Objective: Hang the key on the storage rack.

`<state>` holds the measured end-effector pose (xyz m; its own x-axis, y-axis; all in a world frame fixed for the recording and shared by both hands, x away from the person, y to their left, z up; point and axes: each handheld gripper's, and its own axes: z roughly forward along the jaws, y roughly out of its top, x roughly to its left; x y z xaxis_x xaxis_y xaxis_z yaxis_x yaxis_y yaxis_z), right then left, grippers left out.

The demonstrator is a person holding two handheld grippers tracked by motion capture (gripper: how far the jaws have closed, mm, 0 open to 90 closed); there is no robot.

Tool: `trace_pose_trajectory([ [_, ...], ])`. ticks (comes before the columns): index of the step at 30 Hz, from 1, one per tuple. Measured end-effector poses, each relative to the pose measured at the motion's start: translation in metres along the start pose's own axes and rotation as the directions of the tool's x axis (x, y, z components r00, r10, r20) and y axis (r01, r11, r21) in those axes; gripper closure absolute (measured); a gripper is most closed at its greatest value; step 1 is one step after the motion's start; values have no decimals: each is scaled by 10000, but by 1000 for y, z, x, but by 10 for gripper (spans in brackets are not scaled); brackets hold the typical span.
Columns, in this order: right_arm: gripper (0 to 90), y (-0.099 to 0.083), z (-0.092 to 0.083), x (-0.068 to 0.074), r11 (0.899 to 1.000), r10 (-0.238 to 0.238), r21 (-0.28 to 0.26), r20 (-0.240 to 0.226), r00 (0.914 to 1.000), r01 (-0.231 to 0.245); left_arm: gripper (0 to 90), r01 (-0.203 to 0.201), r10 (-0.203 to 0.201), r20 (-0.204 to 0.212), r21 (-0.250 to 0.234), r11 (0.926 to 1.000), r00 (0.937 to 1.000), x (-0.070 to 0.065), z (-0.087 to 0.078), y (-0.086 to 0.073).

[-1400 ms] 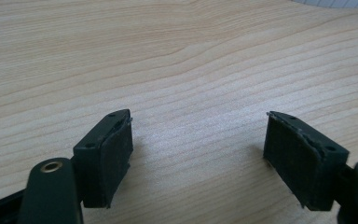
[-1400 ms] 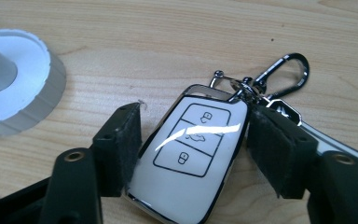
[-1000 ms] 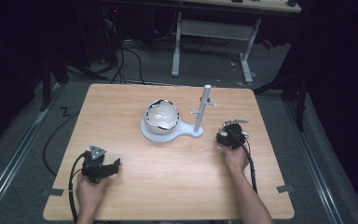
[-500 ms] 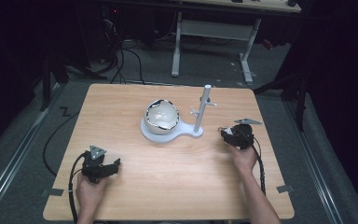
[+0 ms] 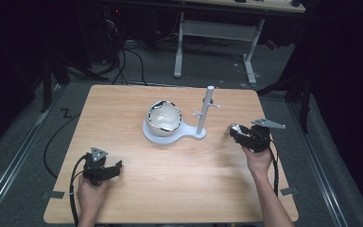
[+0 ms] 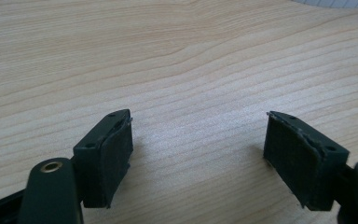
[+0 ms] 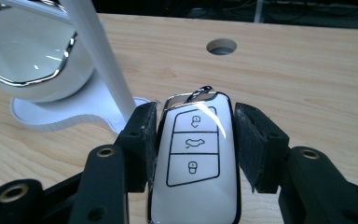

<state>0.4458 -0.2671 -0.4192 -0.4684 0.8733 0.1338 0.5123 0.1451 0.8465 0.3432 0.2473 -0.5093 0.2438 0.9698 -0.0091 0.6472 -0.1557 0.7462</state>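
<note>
Key fob: glossy white shell, chrome trim, three black-outlined buttons, metal loop at its front end; held off the table, to the right of the white stand.
Right gripper: jaws pinching the fob by its long sides, loop end pointing toward the stand's post.
Risk: the smooth shell could slide out of the pads if tilted; likely cause, a narrow grip on polished sides.
Risk: the loop may miss or knock the post's pegs, shifting the stand.
Left gripper: jaws spread, nothing between them; on the table well left of and nearer the person than the stand.
Bowl: white, chrome-rimmed, on the stand's base.
</note>
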Motion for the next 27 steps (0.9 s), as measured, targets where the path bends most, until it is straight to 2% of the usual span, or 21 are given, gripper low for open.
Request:
trace_pose_trajectory([
  [3, 513, 1, -4, 0, 9999, 10, -121, -160, 9999, -11, 242, 9, -9, -1, -7, 10000, 10000, 0, 0, 0],
  [5, 514, 4, -10, -1, 9997, 70, -251, -456, 9989, -81, 242, -1, 1, 0, 0, 10000, 10000, 0, 0, 0],
  [14, 513, 16, -30, 6, 9979, -184, -644, -1015, 9947, 119, 242, 6, -6, -3, -5, 10000, 10000, 0, 0, 0],
  [27, 513, 36, -44, 14, 9945, -100, -1042, -1454, 9893, -53, 242, 9, -9, 0, -6, 10000, 10000, 0, 0, 0],
])
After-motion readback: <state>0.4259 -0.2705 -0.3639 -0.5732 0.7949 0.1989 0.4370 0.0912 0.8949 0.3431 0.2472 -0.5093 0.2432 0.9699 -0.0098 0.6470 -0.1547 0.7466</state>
